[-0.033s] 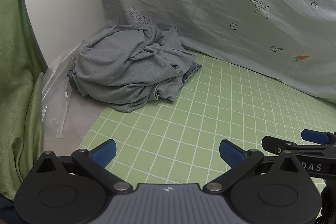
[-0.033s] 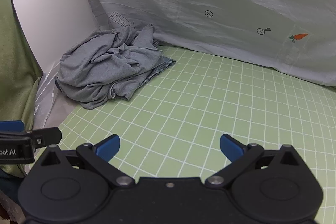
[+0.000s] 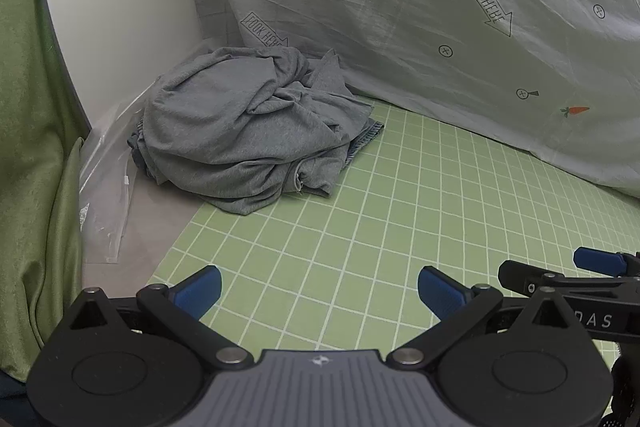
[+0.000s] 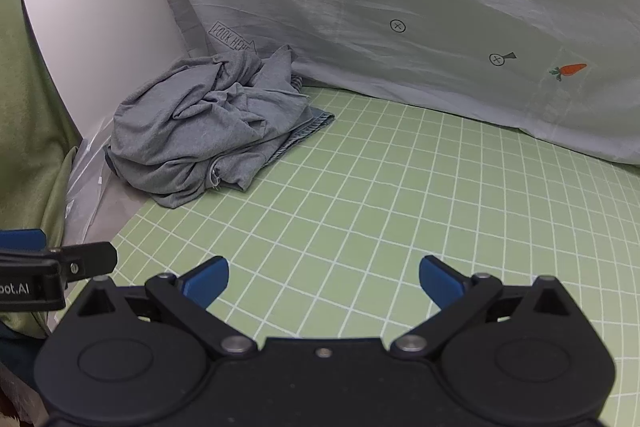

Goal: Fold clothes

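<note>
So the readable stuff first: the pale grey-green sheet (image 3: 460, 39) hanging behind the table was printed with arrow outlines that had lettering inside, but it came out mirrored or upside down, something like "LOOK HERE" flipped around. Little orange carrots and small circled plus marks were scattered over it too. On the right gripper's body, as it poked into the left wrist view, I could only catch the letters "DAS". On the left gripper's body, at the edge of the right wrist view, the visible bit read "oot.AI". The rest of both labels was cut off.

The clothes were one crumpled grey heap (image 3: 248, 131), a soft jersey-looking garment bunched up with lots of folds, and a bluish denim-like edge (image 4: 316, 123) peeked out from under its right side. It sat in the far left corner of the green grid mat (image 3: 400, 211), right up against the sheet and near the white panel (image 3: 116, 7), with its left part hanging off the mat onto a clear plastic bag (image 3: 104, 195).

The left gripper (image 3: 319, 291) had its blue pads spread wide with nothing between them, just mat. Same deal for the right gripper (image 4: 324, 281), spread wide and empty. Both were well short of the heap, side by side over the near edge of the mat.
</note>
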`<state>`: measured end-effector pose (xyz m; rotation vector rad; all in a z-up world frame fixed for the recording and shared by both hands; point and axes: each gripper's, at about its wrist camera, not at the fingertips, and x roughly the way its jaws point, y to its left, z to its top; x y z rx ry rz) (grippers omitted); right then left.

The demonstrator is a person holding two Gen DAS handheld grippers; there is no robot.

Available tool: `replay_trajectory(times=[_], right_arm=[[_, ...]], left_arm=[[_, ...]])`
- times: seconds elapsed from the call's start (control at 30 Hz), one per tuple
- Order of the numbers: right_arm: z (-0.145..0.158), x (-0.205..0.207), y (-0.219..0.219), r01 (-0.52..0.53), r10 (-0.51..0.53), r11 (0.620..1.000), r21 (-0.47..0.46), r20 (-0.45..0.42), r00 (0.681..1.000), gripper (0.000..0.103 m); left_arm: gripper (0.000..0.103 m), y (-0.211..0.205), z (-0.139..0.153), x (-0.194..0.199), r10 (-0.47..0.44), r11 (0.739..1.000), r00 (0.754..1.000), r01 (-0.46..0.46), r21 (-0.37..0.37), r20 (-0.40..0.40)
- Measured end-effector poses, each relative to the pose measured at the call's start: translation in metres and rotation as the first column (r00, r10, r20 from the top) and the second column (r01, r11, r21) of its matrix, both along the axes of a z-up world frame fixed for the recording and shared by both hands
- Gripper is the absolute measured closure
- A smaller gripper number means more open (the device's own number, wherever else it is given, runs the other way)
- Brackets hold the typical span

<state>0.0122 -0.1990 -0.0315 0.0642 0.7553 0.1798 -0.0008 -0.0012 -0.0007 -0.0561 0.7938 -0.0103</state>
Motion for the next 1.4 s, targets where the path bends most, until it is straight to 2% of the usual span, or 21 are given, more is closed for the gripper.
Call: replay_trajectory(times=[0.17,0.33,1.4], right_arm=[[-0.002,0.004,-0.005,-0.003,0.003,1.0,0.005,0.002,1.0,0.0],[-0.004,0.004,0.003,0.003,-0.003,1.0,-0.028,0.009,1.0,0.0],[-0.01,0.015,-0.002,0.011,-0.012,1.0,-0.022,-0.023,1.0,0.0]], left_arm=[[0.0,-0.001,-0.001,0.002,-0.006,1.0,1.0,0.006,-0.002,-0.007],[0.0,0.001,0.001,0.006,-0.012,1.0,1.0,0.012,0.002,-0.013],[0.0,-0.006,-0.009,0.018,-0.009,1.0,0.999,0.01,0.011,-0.053]])
